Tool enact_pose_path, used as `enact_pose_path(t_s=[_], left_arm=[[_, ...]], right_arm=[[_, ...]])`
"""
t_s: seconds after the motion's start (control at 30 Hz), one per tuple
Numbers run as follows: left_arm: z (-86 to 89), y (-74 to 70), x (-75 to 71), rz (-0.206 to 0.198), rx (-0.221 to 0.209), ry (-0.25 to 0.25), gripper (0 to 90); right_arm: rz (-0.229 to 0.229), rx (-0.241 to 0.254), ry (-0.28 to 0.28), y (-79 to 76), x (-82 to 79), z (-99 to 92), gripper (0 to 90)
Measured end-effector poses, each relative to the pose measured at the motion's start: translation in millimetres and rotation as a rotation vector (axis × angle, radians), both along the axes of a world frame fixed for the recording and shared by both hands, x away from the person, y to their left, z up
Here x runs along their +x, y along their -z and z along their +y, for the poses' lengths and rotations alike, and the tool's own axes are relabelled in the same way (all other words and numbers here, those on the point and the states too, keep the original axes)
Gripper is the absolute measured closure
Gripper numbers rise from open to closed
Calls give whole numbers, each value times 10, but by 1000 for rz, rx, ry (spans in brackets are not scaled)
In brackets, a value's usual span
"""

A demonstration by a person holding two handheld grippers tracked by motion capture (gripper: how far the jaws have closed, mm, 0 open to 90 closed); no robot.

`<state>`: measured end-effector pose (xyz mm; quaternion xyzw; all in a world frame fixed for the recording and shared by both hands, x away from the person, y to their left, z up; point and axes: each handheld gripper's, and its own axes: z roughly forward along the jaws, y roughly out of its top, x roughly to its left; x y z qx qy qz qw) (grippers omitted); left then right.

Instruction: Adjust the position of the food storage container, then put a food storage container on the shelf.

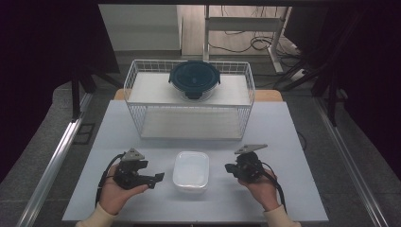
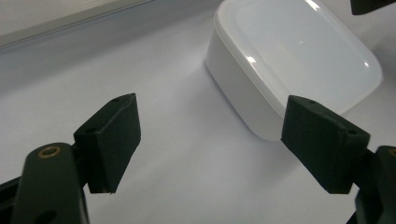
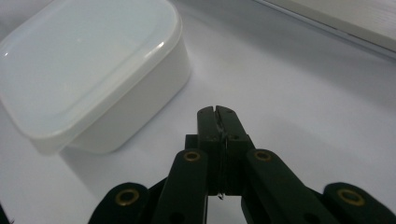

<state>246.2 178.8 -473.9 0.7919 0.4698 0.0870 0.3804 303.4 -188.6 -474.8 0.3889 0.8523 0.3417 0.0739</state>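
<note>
A white rectangular container with a lid point(image 1: 190, 171) point(image 2: 299, 51) point(image 3: 84, 65) lies on the table's near middle, between my two grippers. My left gripper point(image 1: 155, 179) point(image 2: 210, 100) is held to its left, jaws open and pointing at it, with nothing between the pads point(image 2: 114, 140). The container's near corner lies just beyond the right-hand pad. My right gripper point(image 1: 228, 168) point(image 3: 217, 110) is on the container's other side, a short way off, its jaws shut with nothing in them. A dark round lidded container point(image 1: 194, 79) sits on the upper level of a white wire rack point(image 1: 189, 105).
The wire rack stands across the back of the pale table point(image 1: 118, 142), with an open lower shelf point(image 1: 189, 124) facing me. Bare table surface lies between the rack and the white container. The table's edges drop off to a grey floor on both sides.
</note>
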Motion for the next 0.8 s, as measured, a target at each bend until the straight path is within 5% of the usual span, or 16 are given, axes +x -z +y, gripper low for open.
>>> enact_pose_path(t_s=[0.13, 0.17, 0.2, 0.37, 0.8], left_arm=[[24, -1, 6, 3, -14, -9, 191], [29, 2, 9, 3, -18, -11, 191], [40, 5, 14, 5, -24, -12, 191], [54, -1, 14, 3, -35, -18, 191], [86, -14, 2, -2, -57, -28, 191]], right_arm=[[0, 21, 1, -4, -39, -79, 836], [-4, 37, 3, -10, -48, -106, 751], [-9, 85, 44, -24, -50, -124, 500], [-24, 131, 67, -69, -68, -123, 321], [11, 225, 72, -96, -66, -150, 275]])
